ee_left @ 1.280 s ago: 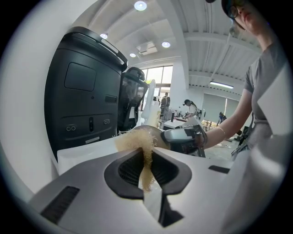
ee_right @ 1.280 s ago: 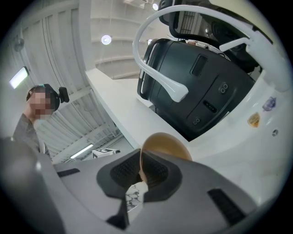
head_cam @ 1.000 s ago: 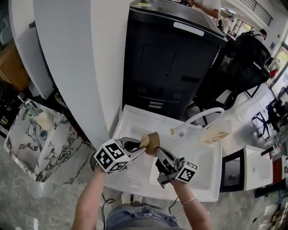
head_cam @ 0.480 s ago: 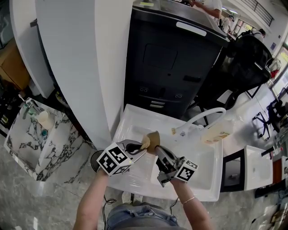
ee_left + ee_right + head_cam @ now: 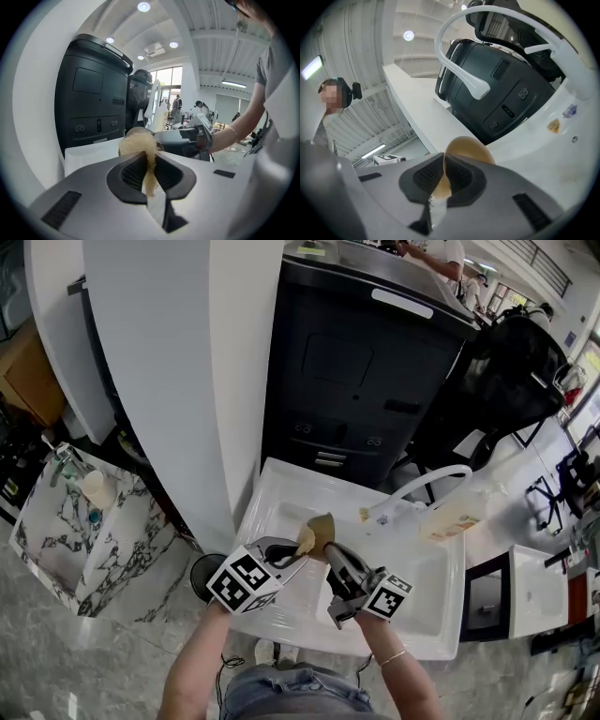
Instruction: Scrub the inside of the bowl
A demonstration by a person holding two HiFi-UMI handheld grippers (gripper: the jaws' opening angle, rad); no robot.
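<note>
A small tan bowl (image 5: pixel 322 530) is held tilted over the white sink (image 5: pixel 281 601), its rim pinched in my right gripper (image 5: pixel 328 554), which is shut on it. In the right gripper view the bowl (image 5: pixel 469 150) rises just past the jaws. My left gripper (image 5: pixel 298 550) is shut on a pale yellow scrubbing pad (image 5: pixel 304 538) pressed against the bowl's open side. The pad (image 5: pixel 138 145) shows as a fuzzy tuft between the jaws in the left gripper view, with the bowl (image 5: pixel 136 131) right behind it.
A white curved faucet (image 5: pixel 427 480) arcs over the sink's far side, with a yellow-labelled bottle (image 5: pixel 452 518) beside it. A large black machine (image 5: pixel 361 381) stands behind the sink and a white pillar (image 5: pixel 178 371) to its left.
The left gripper with the pad has shifted slightly down and to the right against the bowl. The right gripper and bowl have hardly moved.
</note>
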